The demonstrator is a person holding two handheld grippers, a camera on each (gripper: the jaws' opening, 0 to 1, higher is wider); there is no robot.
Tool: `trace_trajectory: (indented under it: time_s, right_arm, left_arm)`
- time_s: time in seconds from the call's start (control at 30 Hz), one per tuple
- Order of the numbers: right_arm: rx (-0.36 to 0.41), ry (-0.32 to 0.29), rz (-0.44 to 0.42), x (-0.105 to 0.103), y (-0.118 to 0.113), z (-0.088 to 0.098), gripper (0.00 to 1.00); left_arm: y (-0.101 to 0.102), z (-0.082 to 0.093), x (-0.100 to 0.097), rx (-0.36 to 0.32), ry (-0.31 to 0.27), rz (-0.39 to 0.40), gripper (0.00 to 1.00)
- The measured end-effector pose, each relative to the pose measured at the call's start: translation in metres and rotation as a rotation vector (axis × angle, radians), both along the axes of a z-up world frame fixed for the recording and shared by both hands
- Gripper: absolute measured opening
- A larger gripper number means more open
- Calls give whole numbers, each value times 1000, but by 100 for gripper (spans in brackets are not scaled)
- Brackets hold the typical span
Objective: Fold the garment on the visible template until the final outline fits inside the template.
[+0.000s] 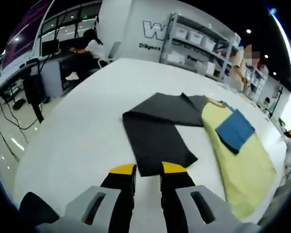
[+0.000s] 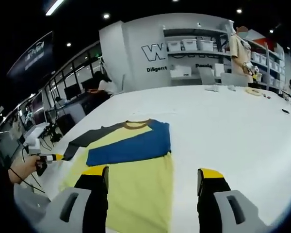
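A: Nearest the lens in the left gripper view are the left tongs, yellow-tipped, their jaws a narrow gap apart and holding nothing. Just beyond the tips lies the cuff end of the dark sleeve of the shirt.

B: So that sleeve is the next thing to take?

A: I judge so. Its long axis runs away from the tongs, up toward the shoulder, so the left one is nearer.

B: And the right side?

A: The right tongs stand wide apart, empty, hovering above the shirt's yellow body. The blue sleeve is already folded across the chest.

B: Where does the garment sit?

A: Flat on the white worktop. I can't make out any template outline. A hand shows at the left edge of the right gripper view.
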State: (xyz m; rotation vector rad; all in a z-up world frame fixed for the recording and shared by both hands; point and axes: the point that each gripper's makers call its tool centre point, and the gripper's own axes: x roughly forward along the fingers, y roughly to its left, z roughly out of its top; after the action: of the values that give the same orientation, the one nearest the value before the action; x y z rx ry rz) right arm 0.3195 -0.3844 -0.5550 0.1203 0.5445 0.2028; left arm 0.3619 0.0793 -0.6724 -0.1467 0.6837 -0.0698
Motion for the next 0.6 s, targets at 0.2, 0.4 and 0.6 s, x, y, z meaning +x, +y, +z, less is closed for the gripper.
trace_trajectory:
  time_s: [0.2, 0.4, 0.6]
  right_arm:
    - [0, 7, -9, -2, 0, -3, 71]
    - [-8, 11, -5, -2, 1, -4, 69]
    - [-7, 11, 6, -2, 3, -4, 70]
  left_arm:
    - [-1, 2, 1, 55, -26, -26, 4]
    - [1, 4, 1, 36, -7, -26, 1]
    - [16, 13, 6, 66, -20, -30, 0]
